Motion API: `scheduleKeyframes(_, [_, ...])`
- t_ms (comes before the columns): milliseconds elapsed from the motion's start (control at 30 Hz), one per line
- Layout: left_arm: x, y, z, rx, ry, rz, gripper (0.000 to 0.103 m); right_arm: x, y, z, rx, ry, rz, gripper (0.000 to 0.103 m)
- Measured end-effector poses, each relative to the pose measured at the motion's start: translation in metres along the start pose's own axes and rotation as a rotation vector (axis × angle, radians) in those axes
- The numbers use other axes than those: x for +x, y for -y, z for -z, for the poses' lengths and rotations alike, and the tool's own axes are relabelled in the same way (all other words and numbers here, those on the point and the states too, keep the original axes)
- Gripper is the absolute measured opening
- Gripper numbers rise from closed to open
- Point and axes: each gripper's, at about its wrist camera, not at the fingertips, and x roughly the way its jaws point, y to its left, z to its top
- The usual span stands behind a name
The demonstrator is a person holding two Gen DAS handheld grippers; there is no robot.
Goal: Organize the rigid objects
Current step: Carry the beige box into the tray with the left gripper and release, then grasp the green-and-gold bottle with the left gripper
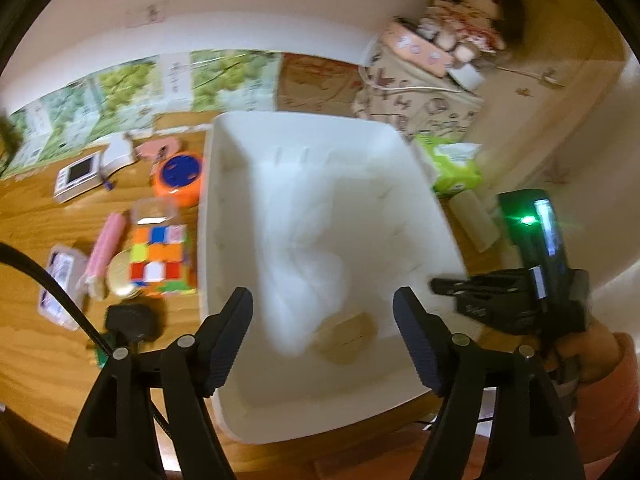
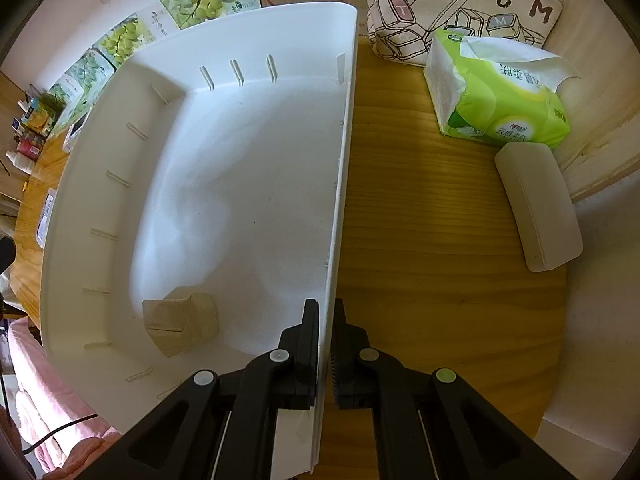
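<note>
1. Two hand-held grippers worked: the right hand-held gripper [image 2: 327, 320] pinched the white bin [image 2: 100, 184] wall, the left hand-held gripper [image 1: 322, 320] spread, empty, over the tan block [image 2: 180, 324] inside.
2. Letting go could let the bin slide.
3. Only the left view showed the puzzle cube [image 1: 162, 258] waiting on the counter [image 1: 36, 344].
</note>
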Motion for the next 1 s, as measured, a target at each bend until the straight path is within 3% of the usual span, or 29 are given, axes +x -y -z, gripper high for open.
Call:
scheduleKeyframes(533, [-0.009, -0.105, 0.030, -0.158, -0.087, -0.169, 0.076, 0.004, 0.002, -0.001, 0.077, -0.004, 0.003, 0.005])
scheduleKeyframes(800, [0.002, -0.146, 0.034, -0.207, -0.187, -0.176, 0.076, 0.002, 0.005, 0.000, 0.164, -0.002, 0.010, 0.005])
scheduleKeyframes(1000, [0.021, -0.162, 0.039, -0.188, -0.303, -0.177, 0.076, -0.001, 0.015, 0.004, 0.251, 0.009, 0.023, 0.005])
